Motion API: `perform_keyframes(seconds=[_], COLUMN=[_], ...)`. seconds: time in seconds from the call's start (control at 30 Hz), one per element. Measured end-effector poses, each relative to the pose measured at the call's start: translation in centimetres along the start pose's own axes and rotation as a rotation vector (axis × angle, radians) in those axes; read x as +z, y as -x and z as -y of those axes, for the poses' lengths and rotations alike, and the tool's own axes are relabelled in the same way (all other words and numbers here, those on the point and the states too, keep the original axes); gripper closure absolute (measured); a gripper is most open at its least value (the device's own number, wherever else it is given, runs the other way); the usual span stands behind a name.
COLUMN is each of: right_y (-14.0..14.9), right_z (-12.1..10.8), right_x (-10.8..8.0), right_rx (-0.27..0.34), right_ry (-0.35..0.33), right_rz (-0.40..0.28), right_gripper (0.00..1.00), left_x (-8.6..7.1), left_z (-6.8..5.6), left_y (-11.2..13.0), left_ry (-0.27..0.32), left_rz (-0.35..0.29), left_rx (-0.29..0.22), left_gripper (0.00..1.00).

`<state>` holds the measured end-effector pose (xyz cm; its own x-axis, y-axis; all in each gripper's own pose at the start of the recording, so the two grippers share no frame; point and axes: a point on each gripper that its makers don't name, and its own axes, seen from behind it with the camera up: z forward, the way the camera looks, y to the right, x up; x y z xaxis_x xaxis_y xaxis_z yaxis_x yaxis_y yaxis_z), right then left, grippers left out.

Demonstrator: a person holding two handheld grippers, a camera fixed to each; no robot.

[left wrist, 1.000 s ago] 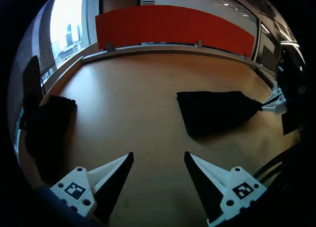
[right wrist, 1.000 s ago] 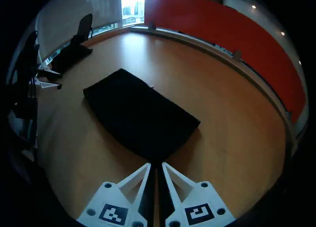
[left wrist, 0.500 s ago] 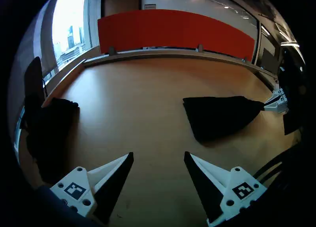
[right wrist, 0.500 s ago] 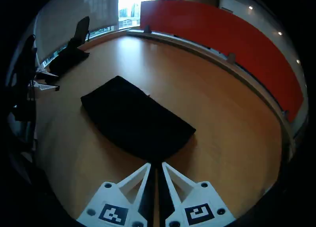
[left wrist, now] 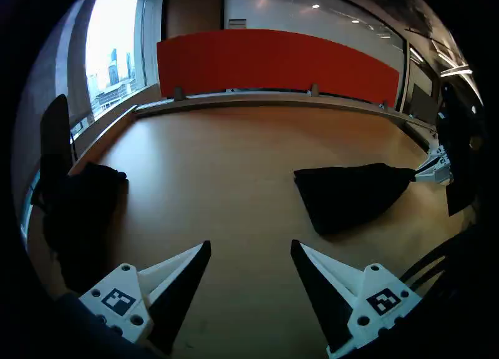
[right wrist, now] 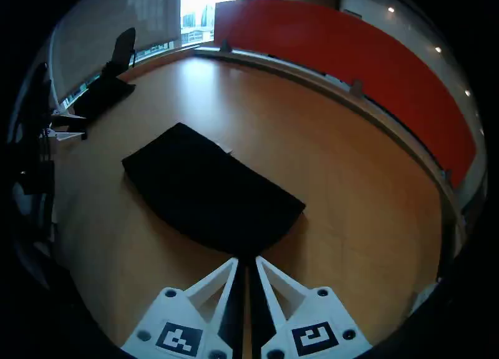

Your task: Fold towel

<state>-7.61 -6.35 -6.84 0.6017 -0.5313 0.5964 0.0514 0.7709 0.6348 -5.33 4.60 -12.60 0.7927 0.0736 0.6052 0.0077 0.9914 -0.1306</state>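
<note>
Right claw first: its two fingers are pinched nearly together with just a thin slit between them. The near edge of the black towel runs right into that slit, so it's got the cloth nipped at the tips. From there the towel spreads out straight ahead and a bit to the left. It lies mostly flat on the wooden counter, a rectangle with a rounded near side. Way off to that claw's left, past the towel's far corner, you can see the left claw with its pale fingers spread apart. Beyond it there's a dark bundle near the counter's edge. A long red panel curves along the far side, ahead and to the right, with a bright window at the very top.

In the left gripper view the left claw is wide open, gripping nothing, with bare counter under it. The towel sits ahead and off to its right, well apart from it. From this angle the towel's right end is drawn up to a point where the right claw's tips meet it. The dark bundle is close on the left claw's left side, with a dark chair back just behind it. Red panel straight ahead at the counter's far edge, window up to the left.
</note>
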Motion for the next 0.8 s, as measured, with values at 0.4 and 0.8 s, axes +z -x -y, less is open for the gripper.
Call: perform_keyframes(seconds=[0.4, 0.8], right_y=[0.2, -0.2], right_z=[-0.4, -0.6], right_x=[-0.8, -1.2], right_rx=[0.000, -0.005], right_ry=[0.012, 0.022], right_rz=[0.011, 0.005], right_gripper=[0.97, 0.97], left_x=[-0.4, -1.0], left_z=[0.9, 1.1], left_y=[0.0, 0.6], left_ry=[-0.012, -0.003], left_rz=[-0.010, 0.000], left_rx=[0.005, 0.015], left_gripper=[0.05, 0.05])
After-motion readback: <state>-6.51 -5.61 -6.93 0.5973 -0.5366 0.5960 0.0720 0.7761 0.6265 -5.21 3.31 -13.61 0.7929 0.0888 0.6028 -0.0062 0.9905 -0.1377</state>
